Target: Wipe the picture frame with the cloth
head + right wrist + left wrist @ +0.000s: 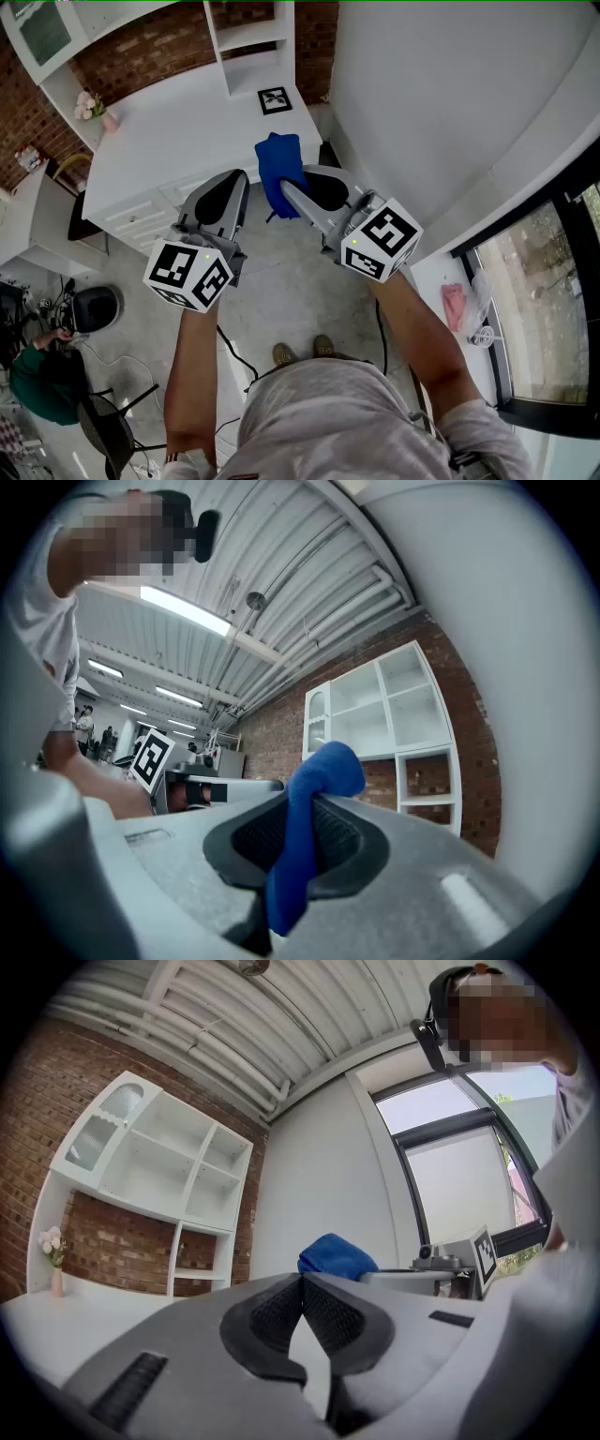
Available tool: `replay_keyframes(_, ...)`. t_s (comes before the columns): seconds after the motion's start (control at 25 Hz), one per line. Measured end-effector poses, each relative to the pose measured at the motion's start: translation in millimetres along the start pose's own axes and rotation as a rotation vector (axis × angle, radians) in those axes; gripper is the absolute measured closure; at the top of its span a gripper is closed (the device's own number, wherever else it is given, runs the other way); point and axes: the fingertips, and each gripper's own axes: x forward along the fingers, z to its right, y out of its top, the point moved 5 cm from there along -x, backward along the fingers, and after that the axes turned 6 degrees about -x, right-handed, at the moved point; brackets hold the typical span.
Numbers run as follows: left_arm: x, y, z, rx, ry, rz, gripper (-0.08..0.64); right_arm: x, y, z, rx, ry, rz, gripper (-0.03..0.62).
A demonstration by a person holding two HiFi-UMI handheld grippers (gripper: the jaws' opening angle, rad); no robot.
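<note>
Left tongs (302, 1281) pressed together, empty; right tongs (300, 810) clamp the blue cloth (328, 767).

The cloth (323, 771) is soft, matt blue fabric. The left gripper (302, 1281) and right gripper (302, 808) have matt grey plastic shells and dimpled black pads (275, 1316).

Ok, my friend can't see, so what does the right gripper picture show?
The right gripper is clamped shut on a blue cloth, which bunches up above its dark pads. Behind stand white shelves against a brick wall.
</note>
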Motion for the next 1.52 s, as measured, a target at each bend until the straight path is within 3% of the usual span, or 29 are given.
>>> replay_keyframes(0.56, 0.0, -4.8, -4.5, 0.007, 0.017, 0.002, 0.560, -2.9, 0.0, 3.5, -0.004, 0.003, 0.013, 0.545)
replay_keyframes(1.16, 45.2, -29.1, 30.7, 0.030, 0.086, -0.016, 0.560, -59.8, -15.4, 62.9, 0.015, 0.022, 0.039, 0.545)
replay_keyframes(1.52, 67.4, -31.7, 4.3, 0.016, 0.107, -0.008, 0.560, -46.0, -28.5, 90.4, 0.024, 0.016, 0.031, 0.545)
